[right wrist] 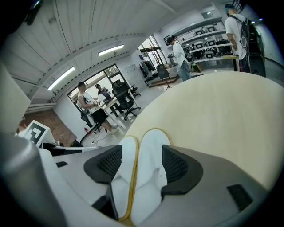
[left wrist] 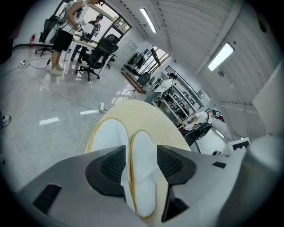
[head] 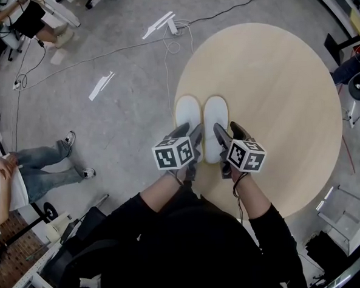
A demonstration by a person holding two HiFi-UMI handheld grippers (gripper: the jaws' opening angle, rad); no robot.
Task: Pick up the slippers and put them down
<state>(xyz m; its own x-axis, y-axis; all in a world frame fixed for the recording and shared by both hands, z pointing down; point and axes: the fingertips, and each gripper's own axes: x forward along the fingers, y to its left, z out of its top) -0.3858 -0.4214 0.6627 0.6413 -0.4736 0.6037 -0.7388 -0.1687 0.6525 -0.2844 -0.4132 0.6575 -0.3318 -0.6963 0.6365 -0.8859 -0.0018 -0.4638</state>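
Slippers (head: 202, 124) sat mid-frame on the table (head: 286, 91), looked already put down. Left gripper (head: 190, 133) and right gripper (head: 229, 131) were wide open, gripping nothing. Next I'd just back off.

Open-plan lab office, grey concrete floor (head: 123, 113), loose cables (head: 102, 57), swivel chairs (left wrist: 95, 53) by a desk (left wrist: 82, 41), equipment shelves (right wrist: 208, 42), ceiling strip lights (left wrist: 220, 56), people (right wrist: 179, 53) standing around, round wooden table (head: 287, 103)
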